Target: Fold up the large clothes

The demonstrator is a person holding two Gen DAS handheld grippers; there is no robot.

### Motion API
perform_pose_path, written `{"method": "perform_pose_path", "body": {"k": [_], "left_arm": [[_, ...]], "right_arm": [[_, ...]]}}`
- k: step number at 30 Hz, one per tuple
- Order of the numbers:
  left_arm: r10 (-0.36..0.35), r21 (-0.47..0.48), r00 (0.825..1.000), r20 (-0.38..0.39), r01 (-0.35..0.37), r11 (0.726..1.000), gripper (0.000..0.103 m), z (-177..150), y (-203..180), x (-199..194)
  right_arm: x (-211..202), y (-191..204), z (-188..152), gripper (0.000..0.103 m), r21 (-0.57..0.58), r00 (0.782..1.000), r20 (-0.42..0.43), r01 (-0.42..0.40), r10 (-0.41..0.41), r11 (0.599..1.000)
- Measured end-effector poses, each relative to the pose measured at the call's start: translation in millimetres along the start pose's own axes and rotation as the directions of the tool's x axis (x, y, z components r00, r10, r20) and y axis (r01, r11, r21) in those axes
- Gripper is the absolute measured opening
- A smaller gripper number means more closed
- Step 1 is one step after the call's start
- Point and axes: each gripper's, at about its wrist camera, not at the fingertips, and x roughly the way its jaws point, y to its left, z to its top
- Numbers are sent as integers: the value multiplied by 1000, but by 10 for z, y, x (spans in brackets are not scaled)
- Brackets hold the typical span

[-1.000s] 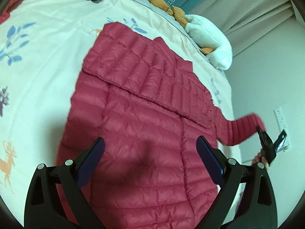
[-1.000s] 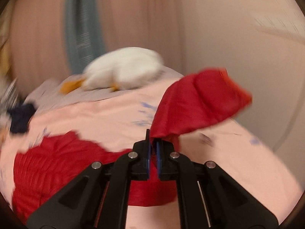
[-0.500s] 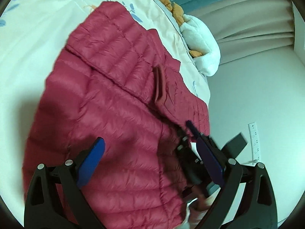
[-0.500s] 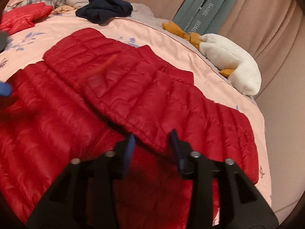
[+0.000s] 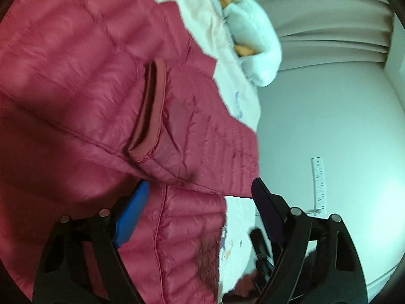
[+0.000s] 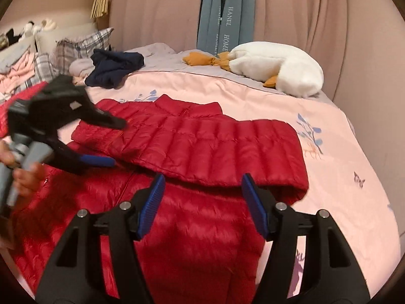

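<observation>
A red quilted down jacket (image 6: 202, 152) lies flat on the bed, both sleeves folded across its chest. The sleeve cuff (image 5: 149, 111) lies on the jacket's middle. My left gripper (image 5: 200, 192) is open and empty, close above the jacket's body; it also shows in the right wrist view (image 6: 114, 141) at the left. My right gripper (image 6: 202, 190) is open and empty above the jacket's lower body, just below the folded sleeve (image 6: 227, 157).
The bed has a pale printed cover (image 6: 341, 177). A white plush goose (image 6: 278, 68) lies at the far right edge, a navy garment (image 6: 114, 68) and plaid pillows (image 6: 76, 50) at the back left. Curtains (image 6: 303, 12) hang behind. The wall (image 5: 329, 126) runs beside the bed.
My right gripper carried the right sleeve across the chest, let it go and opened wide. My left gripper moved closer over the jacket, staying open.
</observation>
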Motion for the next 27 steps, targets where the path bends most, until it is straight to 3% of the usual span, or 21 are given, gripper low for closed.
{"method": "perform_pose_path", "body": {"k": [3,5,11,16,18,21,24,27], "left_arm": [[7,-15,1000,6,-7,1000,60,47,-1,189],[-6,-16,1000,15,7,1000,53,79,-15,227],[-43,4,997,63,42,999,51,109,-109,144],[21,-33,998,61,-19,999,47,227,-27,256],[20,-58,997,71,-16,998,17,243,22,265],[59,-33,992,115,-56,998,9,251,-3,217],[75,15,980,182,-79,997,6,227,-78,36],[81,67,971,224,-98,993,6,222,-170,-148]], "right_arm": [[-62,-56,-44,64,4,1000,7,-9,9,1000],[-81,-97,-75,65,12,1000,3,-22,22,1000],[-49,-240,-172,65,65,999,-16,-38,39,997],[-36,-330,-218,65,116,999,-28,-42,45,992],[-41,-353,-231,65,124,999,-27,-35,39,992],[-18,-466,-235,65,163,999,-38,-31,37,986],[82,-680,-224,65,270,995,-47,-75,90,960],[335,-905,-198,65,397,980,-65,-146,187,906]]}}
